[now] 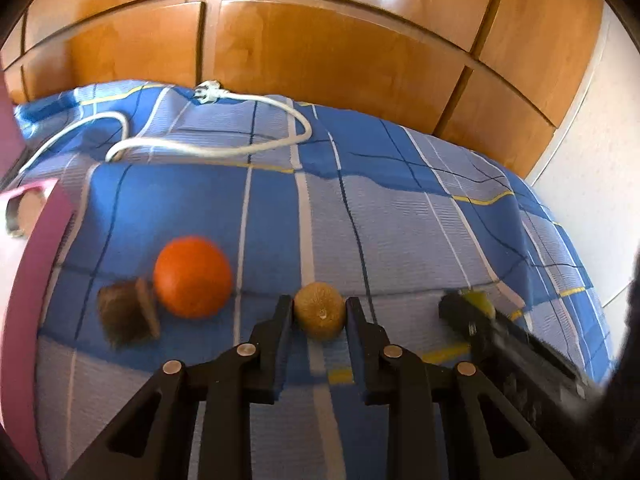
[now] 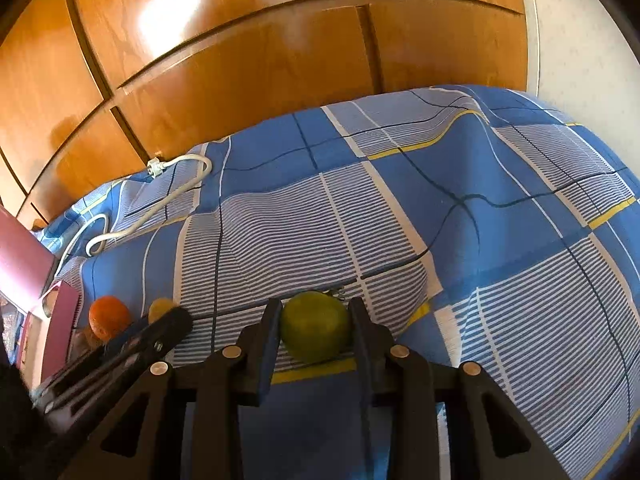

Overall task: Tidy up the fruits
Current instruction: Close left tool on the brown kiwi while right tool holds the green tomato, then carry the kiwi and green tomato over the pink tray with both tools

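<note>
On a blue checked bedspread (image 1: 400,220), my left gripper (image 1: 320,307) is shut on a small yellow-brown round fruit (image 1: 320,318), with both pads against its sides. An orange (image 1: 193,276) lies just left of it, with a brown fuzzy chunk (image 1: 128,314) beside that. My right gripper (image 2: 316,310) is shut on a green round fruit (image 2: 314,330) that rests on the cloth. The right wrist view shows the left gripper (image 2: 172,320) at the lower left, in front of the yellow fruit (image 2: 160,307) and the orange (image 2: 109,317). In the left wrist view, the right gripper (image 1: 466,310) is blurred at the right.
A pink box (image 1: 40,272) stands at the left edge of the bed. A white power cable with a plug (image 1: 208,148) loops across the far side of the spread. Wooden wardrobe doors (image 1: 320,52) rise behind the bed, and a white wall (image 1: 592,200) is to the right.
</note>
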A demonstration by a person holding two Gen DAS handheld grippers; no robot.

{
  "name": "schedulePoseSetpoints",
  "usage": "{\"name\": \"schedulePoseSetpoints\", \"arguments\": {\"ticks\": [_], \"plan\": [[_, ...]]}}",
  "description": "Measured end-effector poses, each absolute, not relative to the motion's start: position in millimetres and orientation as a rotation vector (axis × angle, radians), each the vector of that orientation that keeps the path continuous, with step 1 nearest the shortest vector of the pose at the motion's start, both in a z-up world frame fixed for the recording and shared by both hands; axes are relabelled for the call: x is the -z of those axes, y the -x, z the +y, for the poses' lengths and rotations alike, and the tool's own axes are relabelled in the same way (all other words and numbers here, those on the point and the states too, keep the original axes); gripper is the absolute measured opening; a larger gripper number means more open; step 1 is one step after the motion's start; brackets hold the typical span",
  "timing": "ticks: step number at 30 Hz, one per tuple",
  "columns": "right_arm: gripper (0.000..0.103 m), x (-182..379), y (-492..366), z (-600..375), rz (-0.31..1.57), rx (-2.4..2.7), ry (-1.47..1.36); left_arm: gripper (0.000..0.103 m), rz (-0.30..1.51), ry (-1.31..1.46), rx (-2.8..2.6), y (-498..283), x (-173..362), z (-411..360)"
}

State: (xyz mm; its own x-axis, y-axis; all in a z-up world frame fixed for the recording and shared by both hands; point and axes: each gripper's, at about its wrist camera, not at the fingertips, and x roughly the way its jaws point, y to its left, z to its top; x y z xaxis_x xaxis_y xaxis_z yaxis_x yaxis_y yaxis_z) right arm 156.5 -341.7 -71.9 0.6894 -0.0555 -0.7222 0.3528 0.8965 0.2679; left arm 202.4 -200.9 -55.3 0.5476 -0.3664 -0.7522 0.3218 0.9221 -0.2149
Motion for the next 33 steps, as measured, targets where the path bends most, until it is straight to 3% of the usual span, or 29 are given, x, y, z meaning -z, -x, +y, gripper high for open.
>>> {"name": "schedulePoseSetpoints", "arguments": {"ticks": [6, 16, 33], "plan": [[0.034, 72, -155, -343, 0.777, 0.229, -0.419, 0.026, 0.910, 0.098, 0.382, -165, 55, -168], [0.034, 68, -136, -308, 0.859, 0.252, -0.279, 0.026, 0.830, -0.065, 0.392, -80, 54, -144], [0.033, 66, -81, -254, 0.886, 0.201, -0.167, 0.026, 0.718, -0.074, 0.336, -39, 45, -107]]}}
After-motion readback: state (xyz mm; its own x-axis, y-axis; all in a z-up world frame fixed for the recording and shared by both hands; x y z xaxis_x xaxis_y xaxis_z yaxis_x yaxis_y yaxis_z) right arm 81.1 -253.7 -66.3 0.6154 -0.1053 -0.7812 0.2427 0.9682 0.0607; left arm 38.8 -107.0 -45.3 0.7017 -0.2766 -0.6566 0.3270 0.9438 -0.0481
